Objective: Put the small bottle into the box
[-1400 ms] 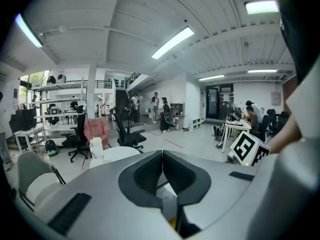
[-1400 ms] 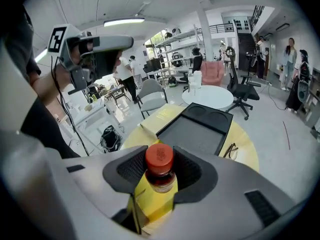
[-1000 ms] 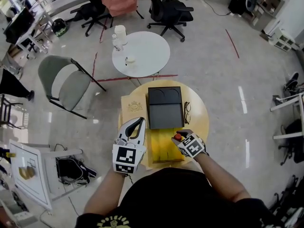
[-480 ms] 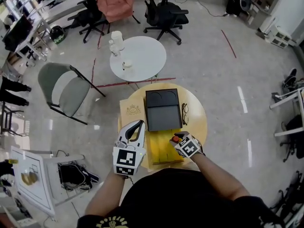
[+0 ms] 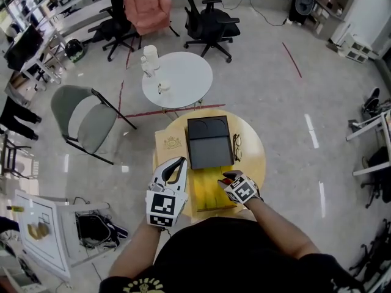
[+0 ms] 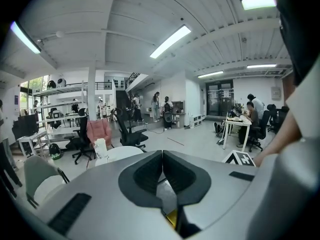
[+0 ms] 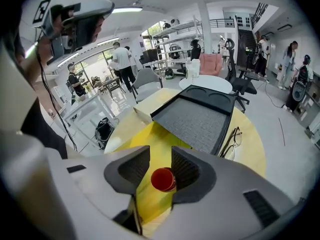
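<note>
The small bottle (image 7: 163, 179), of which I see mainly the red cap (image 5: 226, 180), sits between the jaws of my right gripper (image 7: 160, 155) over the yellow inside of the box (image 5: 208, 194). The jaws are closing. The cap lies against the right jaw, and a thin gap still shows on the left side. The black box part (image 5: 209, 142) lies flat just beyond the yellow one. My left gripper (image 5: 180, 162) hovers at the table's left front, and in the left gripper view its jaws (image 6: 162, 156) meet with nothing between them.
The round wooden table (image 5: 253, 157) also carries a pair of glasses (image 5: 237, 146) right of the black part and a flat beige box (image 5: 170, 142) to its left. Behind it stand a white round table (image 5: 183, 78) with a cup, a grey folding chair (image 5: 79, 115) and office chairs.
The right gripper with the red cap between its jaws has edged slightly left over the yellow box. The left gripper has held its place.
</note>
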The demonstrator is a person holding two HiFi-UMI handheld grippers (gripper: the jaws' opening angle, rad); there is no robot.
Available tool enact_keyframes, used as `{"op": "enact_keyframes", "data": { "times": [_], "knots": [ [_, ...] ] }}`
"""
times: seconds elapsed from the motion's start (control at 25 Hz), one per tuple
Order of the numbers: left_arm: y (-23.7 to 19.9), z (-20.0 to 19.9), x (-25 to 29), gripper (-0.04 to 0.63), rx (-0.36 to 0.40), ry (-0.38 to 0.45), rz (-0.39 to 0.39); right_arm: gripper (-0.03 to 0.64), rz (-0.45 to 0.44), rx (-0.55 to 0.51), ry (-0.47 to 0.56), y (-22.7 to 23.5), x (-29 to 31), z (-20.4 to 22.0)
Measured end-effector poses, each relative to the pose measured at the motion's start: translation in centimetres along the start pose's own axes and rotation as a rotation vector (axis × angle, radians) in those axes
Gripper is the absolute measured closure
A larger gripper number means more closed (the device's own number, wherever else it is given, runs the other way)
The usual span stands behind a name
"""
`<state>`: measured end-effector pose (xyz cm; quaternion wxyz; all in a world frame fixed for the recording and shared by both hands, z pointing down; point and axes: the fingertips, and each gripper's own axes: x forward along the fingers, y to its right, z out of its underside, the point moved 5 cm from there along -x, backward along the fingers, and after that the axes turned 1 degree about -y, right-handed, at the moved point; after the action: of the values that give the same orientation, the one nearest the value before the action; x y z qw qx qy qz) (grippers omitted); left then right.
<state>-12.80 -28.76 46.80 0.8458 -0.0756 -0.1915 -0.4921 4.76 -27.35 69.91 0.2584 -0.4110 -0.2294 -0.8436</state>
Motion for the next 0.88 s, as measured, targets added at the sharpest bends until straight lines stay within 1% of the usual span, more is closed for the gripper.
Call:
{"op": "enact_keyframes", "data": {
  "times": [0.16,0.2,0.24,0.32,0.36,0.48,0.56,0.68,0.88],
  "knots": [
    [0.1,-0.4,-1.2,0.575,0.000,0.022,-0.004,0.471,0.022,0.004,0.072,-0.3,-2.1,-1.4],
    [0.0,-0.5,-1.5,0.575,-0.006,0.027,-0.005,0.480,0.027,0.004,0.099,-0.5,-2.9,-1.8],
    [0.0,-0.5,-1.9,0.575,-0.016,0.034,-0.006,0.501,0.032,0.004,0.130,-0.7,-3.7,-2.3],
    [0.0,-0.5,-2.8,0.575,-0.043,0.052,-0.012,0.587,0.050,0.002,0.192,-1.1,-5.4,-3.2],
    [-0.1,-0.6,-3.2,0.575,-0.062,0.066,-0.017,0.603,0.061,-0.001,0.220,-1.2,-6.3,-3.7],
    [-0.2,-0.5,-4.4,0.575,-0.120,0.104,-0.026,0.603,0.099,-0.008,0.302,-1.6,-9.2,-5.1],
    [-0.1,-0.4,-5.1,0.575,-0.141,0.115,-0.027,0.603,0.124,-0.010,0.362,-2.2,-11.3,-6.1],
    [-0.1,-0.2,-6.1,0.575,-0.160,0.120,-0.021,0.603,0.147,-0.012,0.441,-3.5,-14.4,-7.4],
    [0.6,-0.2,-7.6,0.575,-0.168,0.124,-0.004,0.603,0.158,-0.013,0.533,-5.6,-18.6,-8.4]
  ]
}}
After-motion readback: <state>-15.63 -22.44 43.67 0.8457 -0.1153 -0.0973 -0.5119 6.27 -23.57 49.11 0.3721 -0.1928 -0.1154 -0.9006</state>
